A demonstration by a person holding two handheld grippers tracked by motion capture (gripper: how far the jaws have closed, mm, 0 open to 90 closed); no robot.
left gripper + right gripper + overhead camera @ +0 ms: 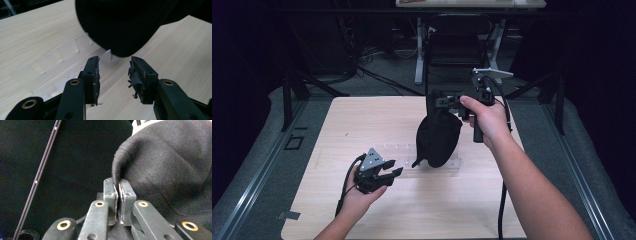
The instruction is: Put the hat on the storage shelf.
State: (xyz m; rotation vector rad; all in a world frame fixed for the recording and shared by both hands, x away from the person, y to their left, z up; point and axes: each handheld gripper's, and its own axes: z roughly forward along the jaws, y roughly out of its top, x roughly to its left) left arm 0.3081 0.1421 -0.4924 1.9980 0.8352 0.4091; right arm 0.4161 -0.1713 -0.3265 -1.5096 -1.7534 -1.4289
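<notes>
Black cap (438,137) above clear organizer (387,159)

High view: fixed above the person's side, facing forward and down; takes in the whole wooden surface (377,125) and floor beyond.

Left gripper view: low over the surface, along its claw (113,75), very near the black cloth cap (120,22).

Right gripper view: raised, close-up along its claw (118,192) on the same cap.

All three views share the cap.
</notes>
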